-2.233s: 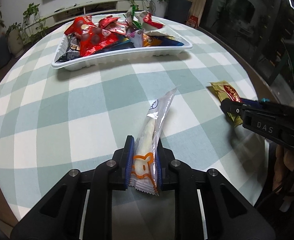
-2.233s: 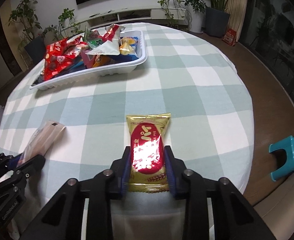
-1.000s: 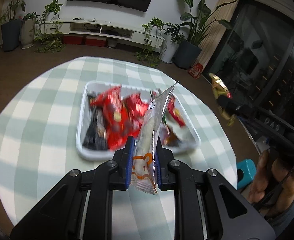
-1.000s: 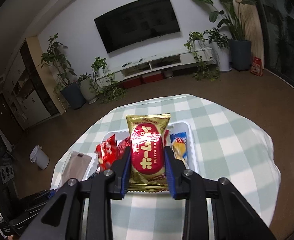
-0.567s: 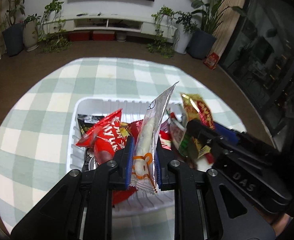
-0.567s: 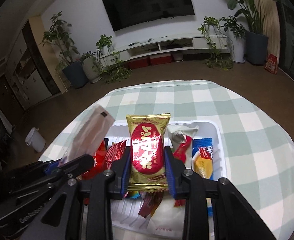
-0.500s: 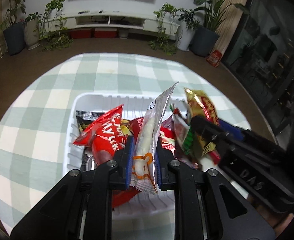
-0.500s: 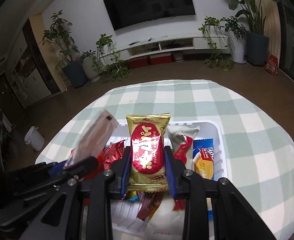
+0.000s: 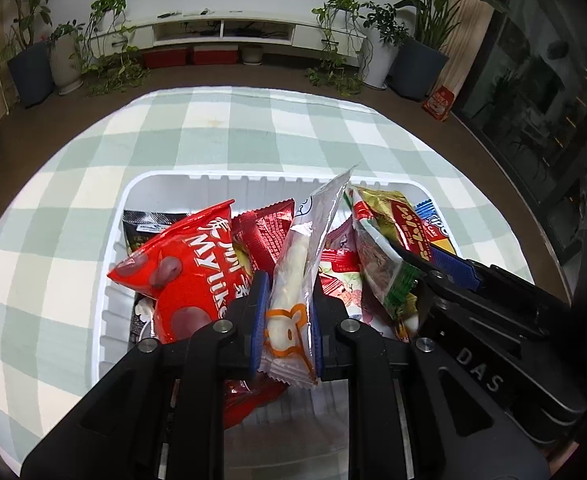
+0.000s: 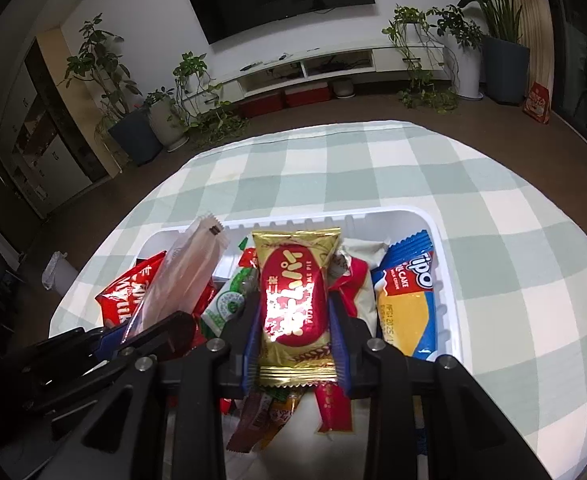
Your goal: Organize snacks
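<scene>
Over the white tray [image 9: 111, 248] of snacks on the checked worktop [image 9: 221, 128], the left claw [image 9: 285, 316] is clamped on a clear-wrapped white stick snack [image 9: 293, 276]. Beside it, the right claw [image 10: 295, 330] grips a gold-and-red pie packet [image 10: 295, 292] above the tray's contents.

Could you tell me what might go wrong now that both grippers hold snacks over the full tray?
The white tray is heaped, so the clear-wrapped stick or the gold and red pie packet could slide off the pile when released. The left gripper and right gripper sit close together and might bump.
</scene>
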The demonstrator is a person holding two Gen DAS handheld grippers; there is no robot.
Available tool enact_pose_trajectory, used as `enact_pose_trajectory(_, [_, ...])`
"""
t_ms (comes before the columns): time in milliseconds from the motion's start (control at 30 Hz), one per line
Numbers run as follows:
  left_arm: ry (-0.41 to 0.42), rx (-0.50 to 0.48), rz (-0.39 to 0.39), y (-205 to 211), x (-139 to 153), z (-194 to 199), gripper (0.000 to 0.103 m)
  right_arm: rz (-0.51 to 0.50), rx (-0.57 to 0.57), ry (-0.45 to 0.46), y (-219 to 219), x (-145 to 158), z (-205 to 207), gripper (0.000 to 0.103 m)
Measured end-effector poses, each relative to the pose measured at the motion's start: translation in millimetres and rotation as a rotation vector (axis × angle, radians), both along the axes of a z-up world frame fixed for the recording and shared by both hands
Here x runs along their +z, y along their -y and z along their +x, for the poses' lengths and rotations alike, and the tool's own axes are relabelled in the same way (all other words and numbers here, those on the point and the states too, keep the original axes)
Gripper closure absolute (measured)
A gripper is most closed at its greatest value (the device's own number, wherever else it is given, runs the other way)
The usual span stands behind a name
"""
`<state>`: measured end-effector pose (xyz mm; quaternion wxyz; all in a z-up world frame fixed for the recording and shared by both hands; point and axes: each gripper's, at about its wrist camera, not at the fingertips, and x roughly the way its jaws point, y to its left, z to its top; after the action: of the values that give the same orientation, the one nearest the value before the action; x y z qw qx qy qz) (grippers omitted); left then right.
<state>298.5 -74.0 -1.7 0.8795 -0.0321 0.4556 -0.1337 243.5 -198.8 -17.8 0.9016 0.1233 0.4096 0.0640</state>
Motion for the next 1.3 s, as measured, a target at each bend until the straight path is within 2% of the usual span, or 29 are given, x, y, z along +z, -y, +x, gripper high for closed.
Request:
enact_pose_trajectory(133, [-0.004,0.013,-0.008,-2,-7,2,0.086,-0.012,0.006,0.015,-3,-2,-2,0.069])
enact_pose_trajectory(267, [0.014,0.010,0.028,1,-12,4,0.086,-0.014,0.008,0.017,-4,-7,-1,0.069])
enact_pose_trajectory(500, [0.031,0.014,0.063,4,-2,-1,0.083,-0.029,0.029,0.027,-3,-2,-3,0.068])
enact_pose_trajectory(600, [0.045,0.024,0.050,2,5,-5,0.076,-0.010,0.037,0.026,0,4,-3,0.068])
enact_pose_trajectory(667, [0.059,0.029,0.048,2,11,-9,0.062,0.005,0.032,0.033,5,8,-5,0.068])
enact_pose_trajectory(767, [0.071,0.029,0.033,1,17,-13,0.048,0.022,0.009,0.039,14,13,-6,0.068])
enact_pose_trajectory(1000, [0.081,0.036,0.038,-1,24,-24,0.040,0.041,0.010,0.035,19,12,-7,0.063])
enact_pose_trajectory(1100, [0.101,0.047,0.029,-6,33,-34,0.027,0.051,0.009,0.038,21,14,-9,0.053])
enact_pose_trajectory(1167, [0.124,0.050,0.013,-10,42,-44,0.008,0.075,-0.001,0.046,25,18,-11,0.044])
enact_pose_trajectory(1233, [0.145,0.048,0.001,-12,51,-55,0.006,0.095,-0.003,0.059,29,22,-14,0.032])
enact_pose_trajectory(1300, [0.165,0.042,-0.007,-14,59,-71,0.004,0.116,-0.001,0.090,30,30,-19,0.024])
